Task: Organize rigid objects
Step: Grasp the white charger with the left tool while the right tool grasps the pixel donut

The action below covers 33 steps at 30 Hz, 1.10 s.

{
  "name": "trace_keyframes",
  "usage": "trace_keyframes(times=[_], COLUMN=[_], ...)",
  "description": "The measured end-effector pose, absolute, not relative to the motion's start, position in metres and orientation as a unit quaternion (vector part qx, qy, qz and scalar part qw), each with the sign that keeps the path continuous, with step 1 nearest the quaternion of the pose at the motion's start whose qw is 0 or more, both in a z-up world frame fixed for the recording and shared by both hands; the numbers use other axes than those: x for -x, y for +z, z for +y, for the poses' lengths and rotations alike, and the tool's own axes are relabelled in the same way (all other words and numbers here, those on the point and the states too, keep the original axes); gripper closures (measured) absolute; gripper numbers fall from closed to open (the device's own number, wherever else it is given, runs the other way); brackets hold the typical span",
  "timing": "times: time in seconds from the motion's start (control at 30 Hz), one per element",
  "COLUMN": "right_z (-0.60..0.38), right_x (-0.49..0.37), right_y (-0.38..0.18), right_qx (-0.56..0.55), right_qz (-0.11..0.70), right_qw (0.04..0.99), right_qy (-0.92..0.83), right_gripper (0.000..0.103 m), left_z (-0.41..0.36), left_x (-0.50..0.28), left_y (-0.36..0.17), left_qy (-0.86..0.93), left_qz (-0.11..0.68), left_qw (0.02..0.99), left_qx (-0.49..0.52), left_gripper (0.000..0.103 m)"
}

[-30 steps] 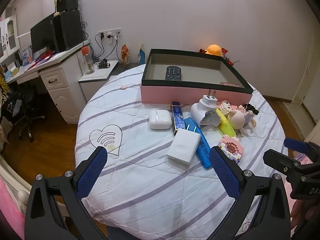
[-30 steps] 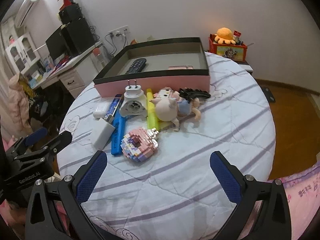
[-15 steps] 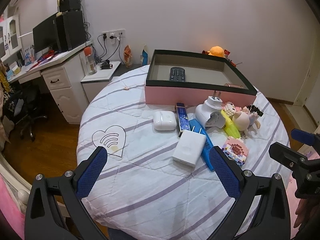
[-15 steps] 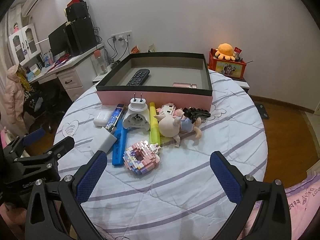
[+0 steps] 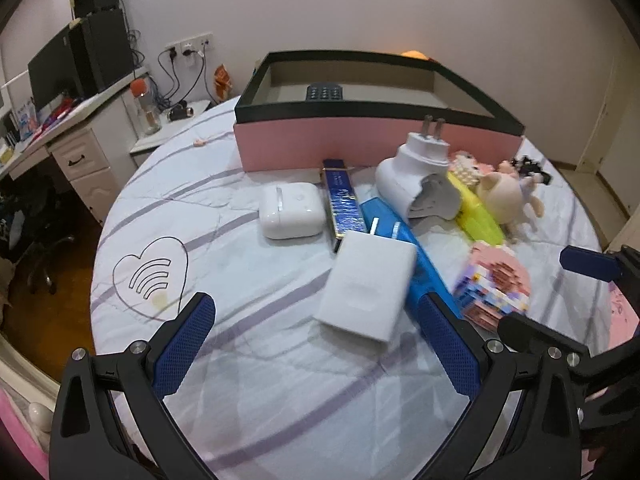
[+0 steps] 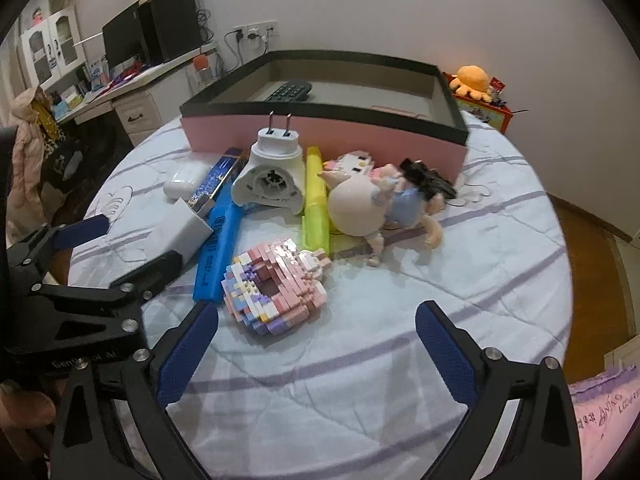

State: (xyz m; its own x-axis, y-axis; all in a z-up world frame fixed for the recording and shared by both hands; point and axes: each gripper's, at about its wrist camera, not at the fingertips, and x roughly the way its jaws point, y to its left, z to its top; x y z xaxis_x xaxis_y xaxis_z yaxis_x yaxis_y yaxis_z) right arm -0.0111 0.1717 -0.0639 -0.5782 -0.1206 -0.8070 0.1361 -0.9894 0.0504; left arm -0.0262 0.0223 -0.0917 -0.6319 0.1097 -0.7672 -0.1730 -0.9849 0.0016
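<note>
A white charger block lies just ahead of my open left gripper, between its fingertips and untouched. Around it lie a white earbud case, a dark blue slim box, a blue bar and a white plug adapter. My right gripper hovers over a pink brick donut. Its jaws are closing, and the donut sits at the fingertips without being pressed. Behind are a yellow marker and a pig doll. The pink box holds a remote.
The round table's striped cloth drops off to wooden floor on the right. A desk with a monitor stands at the far left. An orange plush sits behind the box. The left gripper's fingers cross the right wrist view.
Both grippers have come down and closer to the pile, so the objects look larger. The right gripper's fingers stand slightly nearer each other. No object has moved.
</note>
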Motion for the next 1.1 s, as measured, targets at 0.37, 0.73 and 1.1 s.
trace_keyframes(times=[0.37, 0.73, 1.1], right_z=[0.163, 0.163, 0.182], right_x=[0.027, 0.023, 0.003], right_y=[-0.08, -0.079, -0.055], right_qx=[-0.459, -0.454, -0.449], right_qz=[0.012, -0.008, -0.054], right_qw=[0.112, 0.126, 0.131], right_qy=[-0.881, -0.882, -0.882], right_gripper=[0.021, 0.044, 0.044], left_z=[0.019, 0.017, -0.002], left_x=[0.051, 0.047, 0.024], left_y=[-0.104, -0.099, -0.083], left_qy=[0.891, 0.894, 0.899], left_qz=[-0.002, -0.005, -0.04], left_qw=[0.102, 0.108, 0.106], left_qx=[0.442, 0.434, 0.423], left_gripper=[0.003, 0.061, 0.061])
